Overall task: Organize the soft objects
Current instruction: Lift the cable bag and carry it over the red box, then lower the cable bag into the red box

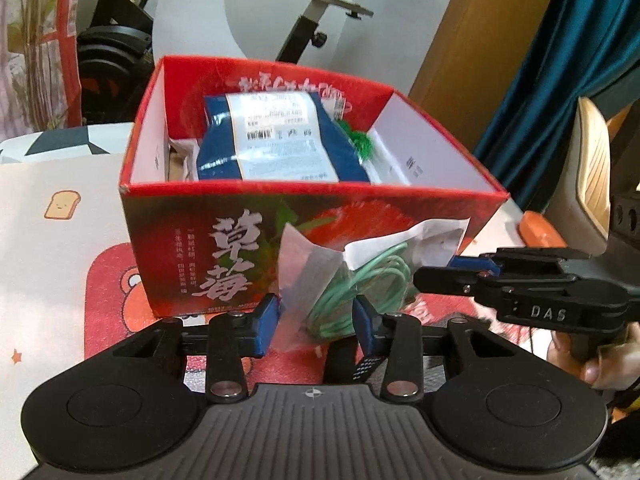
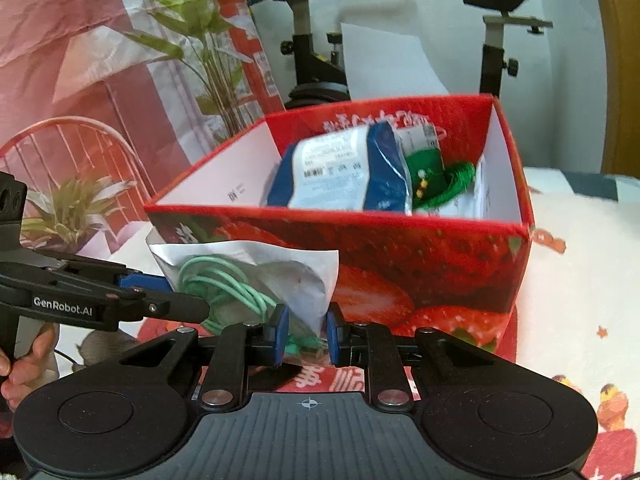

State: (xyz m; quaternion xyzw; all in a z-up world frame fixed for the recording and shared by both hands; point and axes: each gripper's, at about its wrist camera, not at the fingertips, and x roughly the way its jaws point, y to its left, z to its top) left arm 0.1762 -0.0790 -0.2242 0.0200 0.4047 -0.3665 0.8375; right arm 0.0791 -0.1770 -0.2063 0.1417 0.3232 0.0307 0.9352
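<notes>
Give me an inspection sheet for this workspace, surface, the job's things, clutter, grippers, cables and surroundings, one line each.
Surface: cloth-covered table with cartoon prints and a red patch.
Job's things: clear bag holding a coiled green cord, held up in front of the red strawberry box; inside the box, a blue and white parcel and a green tasselled item.
Clutter: an orange object right of the box, unclear what.
Grippers: left gripper and right gripper both shut on the clear bag.
Cables: only the green cord inside the bag.
Surroundings: exercise bike, potted plant, teal curtain.
</notes>
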